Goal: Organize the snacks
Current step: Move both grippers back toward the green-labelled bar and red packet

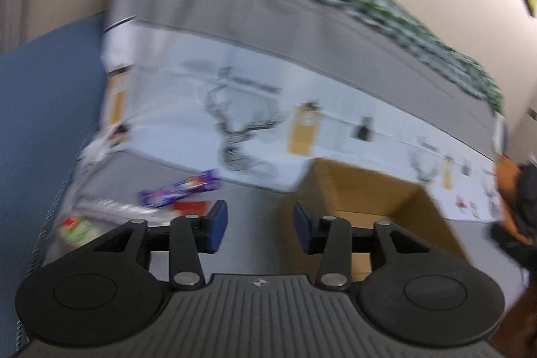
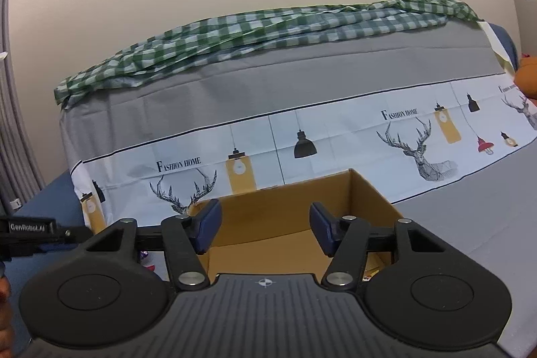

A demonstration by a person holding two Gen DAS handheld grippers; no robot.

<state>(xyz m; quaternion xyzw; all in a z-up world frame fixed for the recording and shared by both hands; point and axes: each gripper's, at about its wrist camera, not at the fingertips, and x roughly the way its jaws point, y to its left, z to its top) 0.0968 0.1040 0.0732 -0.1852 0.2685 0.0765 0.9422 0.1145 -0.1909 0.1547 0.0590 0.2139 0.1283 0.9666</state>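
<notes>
A purple snack bar (image 1: 179,188) lies on the grey cloth, with a red packet (image 1: 191,207) just in front of it. A green and red packet (image 1: 77,228) and a clear wrapper (image 1: 110,205) lie further left. My left gripper (image 1: 260,223) is open and empty; the snacks are ahead to its left and the open cardboard box (image 1: 369,190) to its right. This view is blurred. My right gripper (image 2: 265,223) is open and empty, hovering over the cardboard box (image 2: 285,197). A yellowish packet (image 2: 372,267) shows in the box's near right corner.
Behind the box rises a grey cloth-covered bulk with a white printed band (image 2: 335,130) of deer and lamps and a green checked cloth (image 2: 268,29) on top. An orange object (image 2: 528,72) sits far right. The other device's black body (image 2: 30,228) juts in at left.
</notes>
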